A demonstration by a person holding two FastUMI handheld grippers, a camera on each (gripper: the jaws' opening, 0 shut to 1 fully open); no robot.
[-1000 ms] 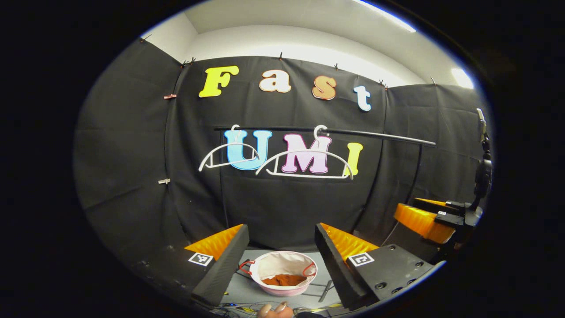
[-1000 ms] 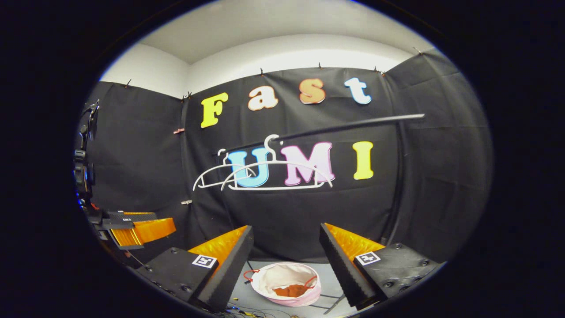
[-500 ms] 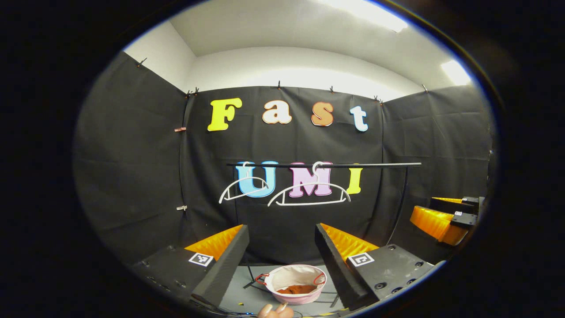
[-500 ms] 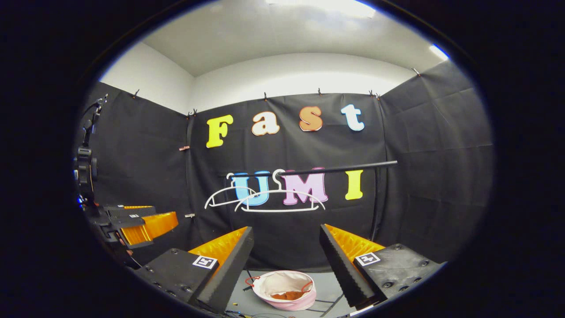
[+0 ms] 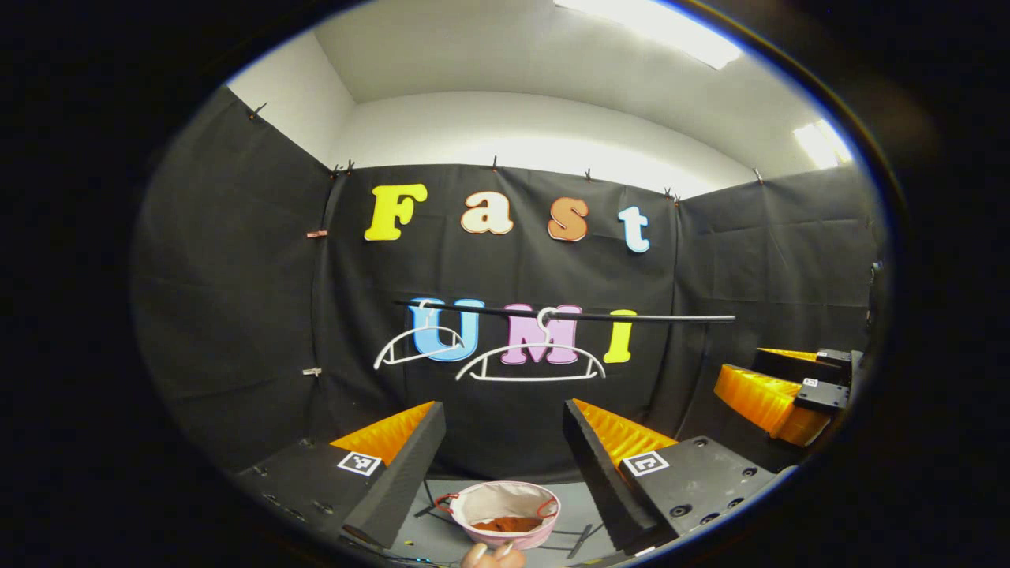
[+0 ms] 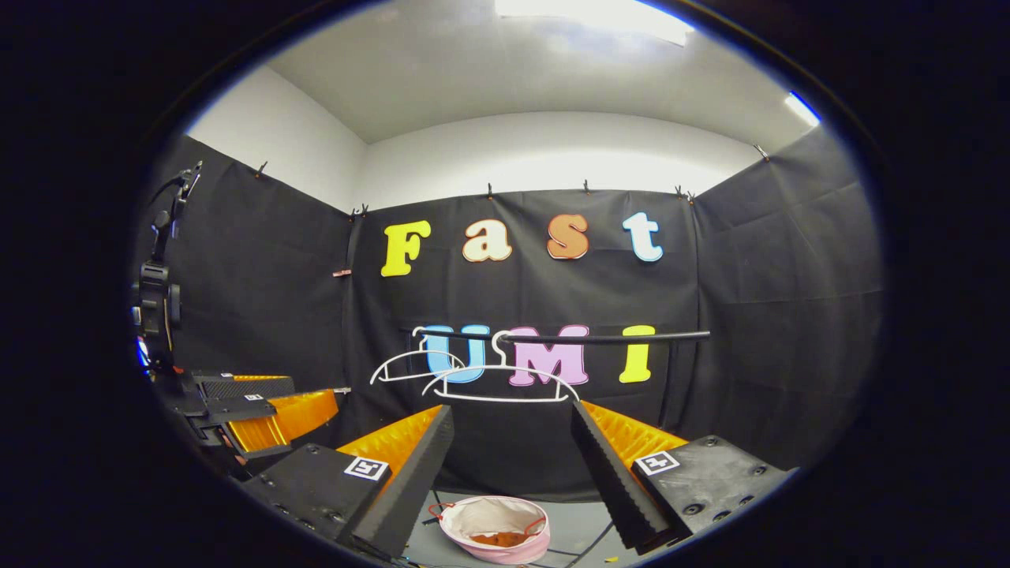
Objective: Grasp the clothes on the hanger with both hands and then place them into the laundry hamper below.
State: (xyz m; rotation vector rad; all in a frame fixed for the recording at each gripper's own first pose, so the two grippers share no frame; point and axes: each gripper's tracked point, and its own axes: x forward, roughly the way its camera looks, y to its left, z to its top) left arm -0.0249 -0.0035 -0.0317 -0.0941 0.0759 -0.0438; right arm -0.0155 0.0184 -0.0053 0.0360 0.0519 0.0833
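1. You are holding the left gripper (image 5: 503, 430) with its fingers spread wide and nothing between them; the rust-brown crumpled garment (image 5: 506, 524) is lying well below and beyond the tips, inside the round, soft-sided laundry hamper (image 5: 478, 502) with a pink outer wall, cream lining and thin red handles.
2. You are keeping the right gripper (image 6: 513, 434) just as wide open and empty (ribbed inner pads, flat outer blocks with square printed markers). In the right gripper view the hamper (image 6: 475, 518) is sitting low between the fingers, on the grey floor (image 6: 572, 525), with the garment (image 6: 499, 539) bunched at its bottom.
3. Two thin white plastic hangers, (image 5: 530, 361) and (image 5: 417, 345), are hanging bare from a slim black metal rail (image 5: 631, 317), well above the hamper and apart from both grippers.
4. In the left gripper view the right gripper (image 5: 769, 390) is showing at the right edge, near the cloth wall.
5. Part of a hand (image 5: 492, 555) is peeking in at the bottom edge, just in front of the hamper.
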